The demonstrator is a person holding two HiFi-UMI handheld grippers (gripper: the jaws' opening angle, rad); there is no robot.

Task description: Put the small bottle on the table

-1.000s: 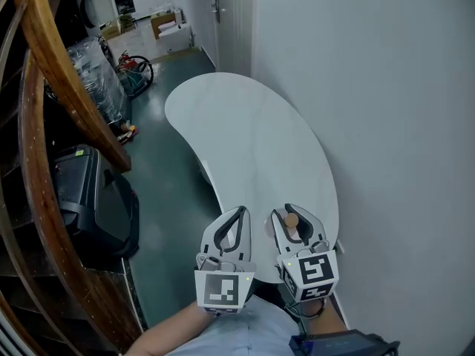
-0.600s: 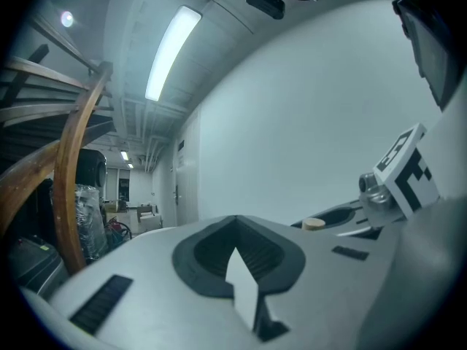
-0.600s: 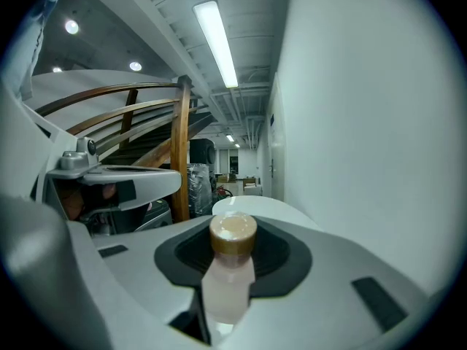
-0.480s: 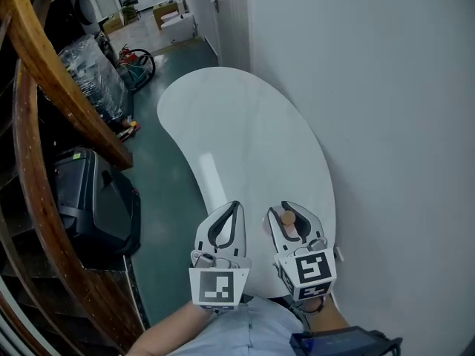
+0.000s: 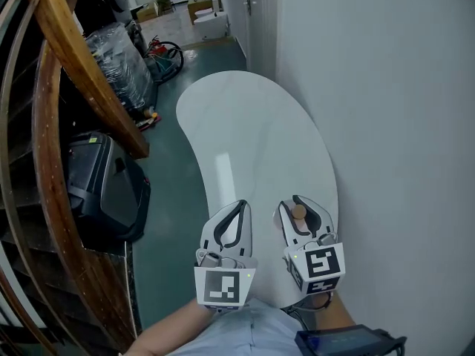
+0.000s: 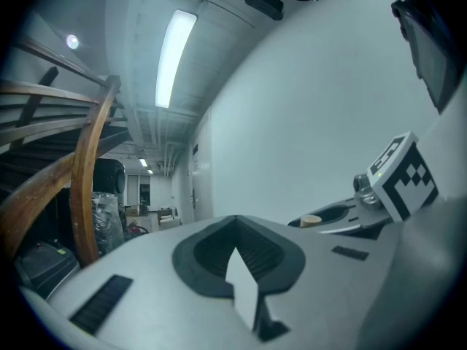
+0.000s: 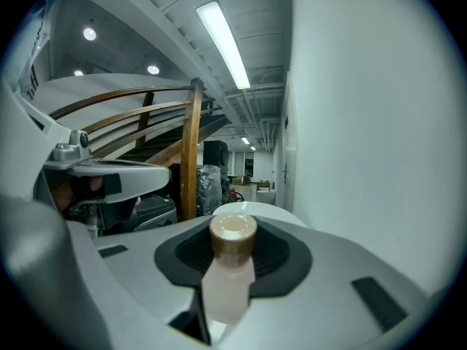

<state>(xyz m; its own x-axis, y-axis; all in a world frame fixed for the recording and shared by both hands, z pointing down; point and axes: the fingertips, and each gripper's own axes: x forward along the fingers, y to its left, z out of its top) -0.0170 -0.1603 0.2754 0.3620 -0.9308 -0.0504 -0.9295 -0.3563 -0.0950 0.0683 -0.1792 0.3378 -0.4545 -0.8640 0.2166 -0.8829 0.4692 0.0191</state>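
Observation:
A small pale bottle with a tan cap [image 5: 298, 212] stands upright between the jaws of my right gripper [image 5: 303, 202], which is shut on its body [image 7: 228, 283]. That gripper hovers over the near right end of the white curved table [image 5: 252, 139], close to the wall. My left gripper [image 5: 240, 208] is just to its left, over the table's near edge, jaws shut with nothing between them [image 6: 237, 224]. In the left gripper view the right gripper [image 6: 343, 214] and the bottle cap [image 6: 311, 220] show at the right.
A plain white wall [image 5: 386, 124] runs along the table's right side. To the left are a curved wooden stair rail [image 5: 82, 73], a black case [image 5: 104, 191] on the green floor and wrapped goods [image 5: 122, 61] further back. A door [image 5: 252, 6] lies beyond the table.
The head view has swung a little, so the table sits further right in the picture. Both grippers keep the same pose, and the bottle stays gripped.

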